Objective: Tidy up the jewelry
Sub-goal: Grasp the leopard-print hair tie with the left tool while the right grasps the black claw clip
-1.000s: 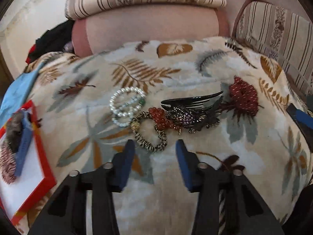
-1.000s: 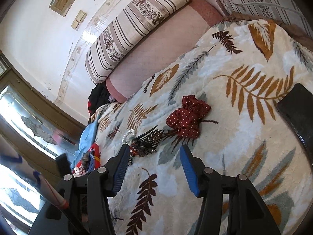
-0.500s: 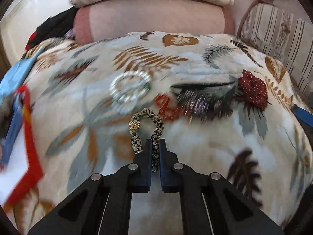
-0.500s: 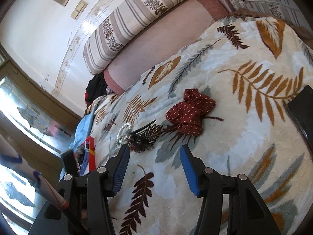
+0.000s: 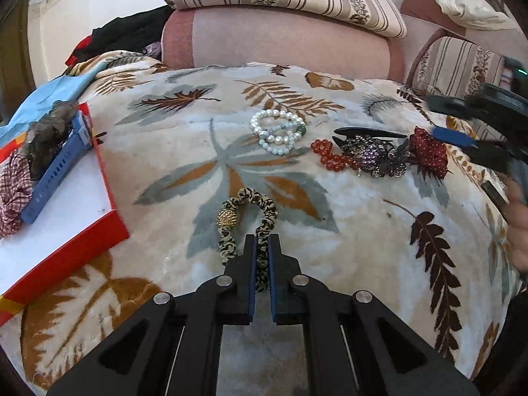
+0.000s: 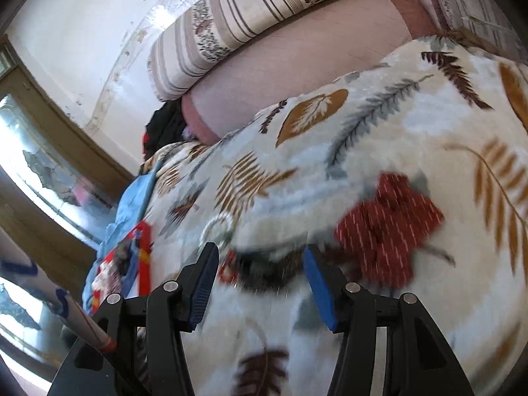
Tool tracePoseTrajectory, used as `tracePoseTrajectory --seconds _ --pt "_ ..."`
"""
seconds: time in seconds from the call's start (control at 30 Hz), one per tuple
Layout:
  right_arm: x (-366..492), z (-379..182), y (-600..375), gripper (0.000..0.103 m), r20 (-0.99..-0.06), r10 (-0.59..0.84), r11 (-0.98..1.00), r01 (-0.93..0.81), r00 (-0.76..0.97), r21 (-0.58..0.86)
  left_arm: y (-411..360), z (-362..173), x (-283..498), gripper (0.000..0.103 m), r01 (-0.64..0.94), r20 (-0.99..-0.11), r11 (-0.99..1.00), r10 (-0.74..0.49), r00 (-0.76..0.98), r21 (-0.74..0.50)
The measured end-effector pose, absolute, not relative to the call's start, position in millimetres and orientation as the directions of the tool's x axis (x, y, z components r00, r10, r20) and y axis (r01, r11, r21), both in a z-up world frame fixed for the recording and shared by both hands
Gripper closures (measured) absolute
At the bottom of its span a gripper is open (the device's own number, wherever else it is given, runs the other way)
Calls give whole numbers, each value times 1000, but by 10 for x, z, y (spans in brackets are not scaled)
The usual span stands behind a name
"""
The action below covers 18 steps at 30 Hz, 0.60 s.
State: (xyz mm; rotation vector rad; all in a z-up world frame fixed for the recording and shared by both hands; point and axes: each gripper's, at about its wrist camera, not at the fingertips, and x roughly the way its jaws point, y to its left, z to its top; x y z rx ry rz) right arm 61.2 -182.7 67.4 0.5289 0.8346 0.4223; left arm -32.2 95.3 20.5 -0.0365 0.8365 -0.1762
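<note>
Left hand-held gripper point(image 5: 261, 247) clamped on one strand of a leopard-print scrunchie point(image 5: 246, 222), loop hanging free ahead of the tips, above the blanket point(image 5: 363, 247) and between the red-rimmed box point(image 5: 66, 250) and the remaining pile. Right hand-held gripper point(image 6: 260, 260) spread wide, nothing between its jaws, low over the hair claw point(image 6: 267, 269) beside the red bow point(image 6: 386, 234); much blurred in that view.

Risks, as judged from here:
- Thin pinch on soft, ruched fabric; could slide out on a quick swing toward the box.
- Gold bead point(image 5: 227, 218) weighting the free side; could twist the loop and land it on the box rim.
- Box already holding a blue watch point(image 5: 54, 168), a checked scrunchie point(image 5: 13, 191) and a dark bundle point(image 5: 46, 138); a careless drop could snag or pile up.
- Claw touching the red beads point(image 5: 331, 156); a grab there could drag both, perhaps the pearls point(image 5: 279, 130) too.
- Plush blanket yielding under pressure; tips could catch pile, not jewelry.

Textures and shapes: scrunchie a gathered fabric ring; pearls round, glossy, coiled in loops; red beads small, translucent; claw hard, dark, with purple sparkle; bow a crumpled dotted cloth; box flat, white inside, stiff-edged.
</note>
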Motion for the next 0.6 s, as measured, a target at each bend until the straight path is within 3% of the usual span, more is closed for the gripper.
tracePoseTrajectory --seconds 0.2,0.3,0.4,0.5,0.6 --pt "1018 337 -1762 45 -616 572 772 -102 541 627 1024 175 -284 97 146 -732 975 -222 644 -168" --pt "984 314 -1685 39 -615 621 747 -129 486 652 1022 178 -260 97 151 -730 973 -232 642 -176" --pt "829 380 -1667 30 -553 719 661 -167 421 732 1047 183 -240 97 153 -727 968 -249 640 -197" --pt "675 367 -1513 28 -527 806 584 -221 269 781 1074 173 -222 97 151 -726 965 -262 636 -216" --pt "562 608 -1487 26 -641 636 768 -272 429 580 1076 167 -210 97 150 -727 964 -264 634 -219"
